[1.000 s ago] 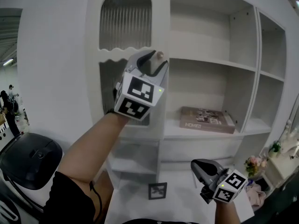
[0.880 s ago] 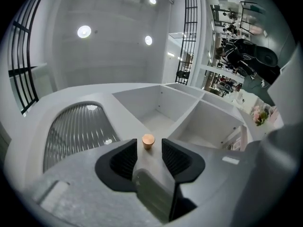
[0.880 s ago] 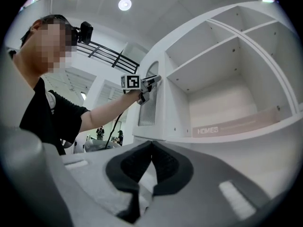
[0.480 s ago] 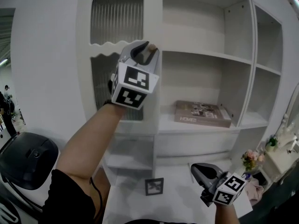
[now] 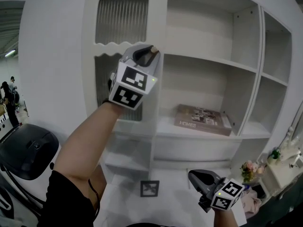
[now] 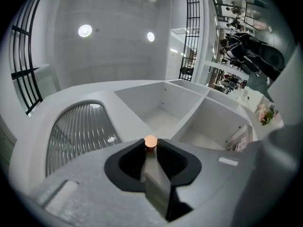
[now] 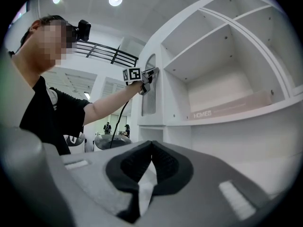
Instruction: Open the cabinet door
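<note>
Door: the white cabinet door (image 5: 160, 27) has two ribbed glass panes and stands left of the open shelves. It looks closed, flush with the cabinet.
Knob: a small copper-coloured knob (image 5: 153, 48) sits at the door's right edge, about level with the gap between the panes.
Left gripper: the left gripper (image 5: 149, 55) is raised to the knob. Its jaws have just been closing, and the knob is pinched between their tips.
Right gripper: the right gripper (image 5: 193, 176) is held low, in front of the cabinet's bottom part. Its jaw tips meet with nothing between them.
Book: a book (image 5: 201, 119) lies flat on the shelf (image 5: 246, 132) right of the door.
Writing: the book's spine reads "HOMES".
Tag: a black-and-white square tag (image 5: 150, 189) lies on the white surface below the shelves, and it bears a pattern only, no words.
</note>
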The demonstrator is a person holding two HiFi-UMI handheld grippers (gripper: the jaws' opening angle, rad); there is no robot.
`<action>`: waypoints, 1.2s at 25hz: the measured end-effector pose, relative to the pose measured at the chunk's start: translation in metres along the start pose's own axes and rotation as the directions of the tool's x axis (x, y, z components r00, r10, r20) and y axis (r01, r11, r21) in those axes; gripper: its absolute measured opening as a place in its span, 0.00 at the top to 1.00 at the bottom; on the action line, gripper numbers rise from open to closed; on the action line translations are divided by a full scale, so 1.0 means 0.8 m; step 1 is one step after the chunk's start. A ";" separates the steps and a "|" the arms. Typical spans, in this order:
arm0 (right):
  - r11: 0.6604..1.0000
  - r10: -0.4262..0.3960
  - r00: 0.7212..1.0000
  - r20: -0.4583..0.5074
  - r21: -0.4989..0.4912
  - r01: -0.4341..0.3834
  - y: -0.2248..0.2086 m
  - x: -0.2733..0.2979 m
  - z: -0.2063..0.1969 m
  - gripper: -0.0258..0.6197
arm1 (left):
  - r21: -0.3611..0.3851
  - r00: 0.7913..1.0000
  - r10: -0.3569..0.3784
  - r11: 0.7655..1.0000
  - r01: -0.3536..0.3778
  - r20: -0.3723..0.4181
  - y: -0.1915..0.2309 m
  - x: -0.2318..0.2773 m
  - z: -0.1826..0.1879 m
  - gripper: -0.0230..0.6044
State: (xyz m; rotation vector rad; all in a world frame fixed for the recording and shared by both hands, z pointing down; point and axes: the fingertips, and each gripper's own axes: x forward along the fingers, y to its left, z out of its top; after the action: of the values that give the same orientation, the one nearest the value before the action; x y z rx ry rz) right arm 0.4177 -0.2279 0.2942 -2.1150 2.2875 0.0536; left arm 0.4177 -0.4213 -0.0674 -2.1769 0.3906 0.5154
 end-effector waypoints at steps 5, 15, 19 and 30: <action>0.999 0.032 0.999 -0.013 0.006 -0.032 -0.006 -0.011 -0.009 0.96 | -0.044 1.000 0.011 0.999 -0.012 -0.013 0.001 -0.001 0.001 0.84; 0.997 0.043 0.999 -0.030 0.058 -0.041 -0.014 -0.031 -0.041 0.96 | -0.074 0.999 0.025 0.997 -0.027 -0.025 0.002 -0.008 0.007 0.84; 0.998 0.035 0.999 -0.032 0.054 -0.033 -0.009 -0.034 -0.040 0.96 | -0.095 1.000 0.020 0.995 -0.021 -0.008 0.003 -0.014 0.009 0.84; 0.999 -0.001 1.000 -0.007 0.036 0.001 0.042 -0.004 -0.026 0.96 | -0.117 0.998 -0.049 0.992 0.054 0.044 0.008 -0.040 0.029 0.85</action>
State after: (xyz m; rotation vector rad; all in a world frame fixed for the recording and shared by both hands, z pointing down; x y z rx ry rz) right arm 0.3847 -0.2227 0.3153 -2.1024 2.2730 0.0046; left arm 0.3820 -0.4035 -0.0692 -2.2797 0.2872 0.5659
